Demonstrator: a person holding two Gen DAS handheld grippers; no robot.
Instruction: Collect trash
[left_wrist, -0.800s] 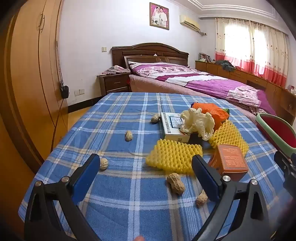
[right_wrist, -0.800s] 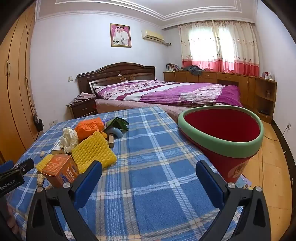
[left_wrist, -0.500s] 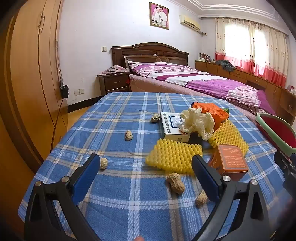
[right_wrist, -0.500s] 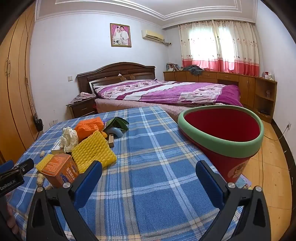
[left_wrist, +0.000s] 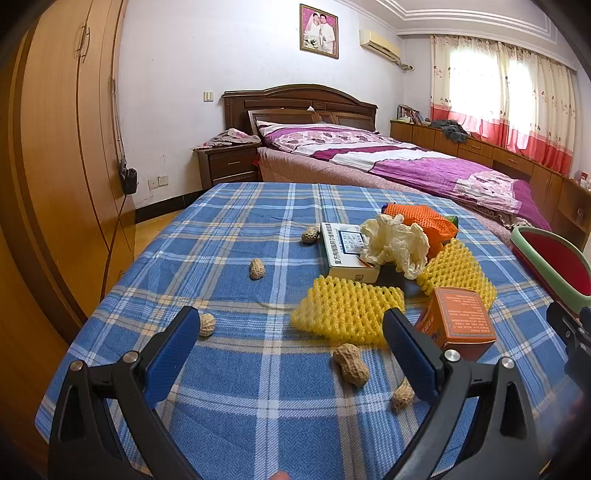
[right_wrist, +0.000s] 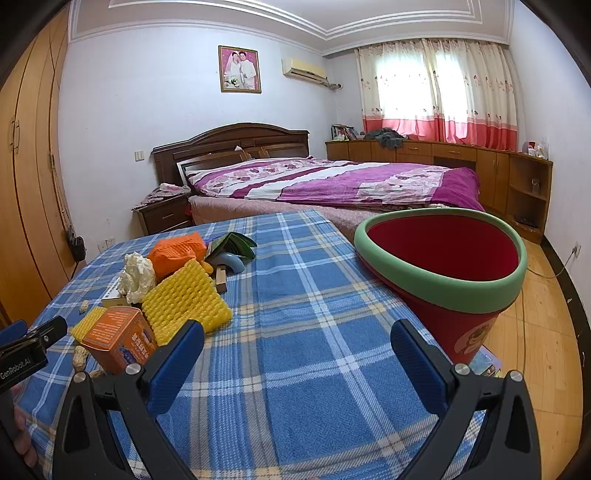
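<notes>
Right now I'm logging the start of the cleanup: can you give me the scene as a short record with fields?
surface: plaid cloth
bin: red, green rim, at the cloth's right edge, looks empty
trash: orange box, yellow nets, white box, crumpled tissue, peanuts
left gripper: open, empty
right gripper: open, empty

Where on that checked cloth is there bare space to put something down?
The widest bare patch lies between the yellow foam net and the red bin. Another runs along the far edge of the checked cloth, beyond the peanuts. It is crowded around the orange box and the crumpled tissue.
</notes>
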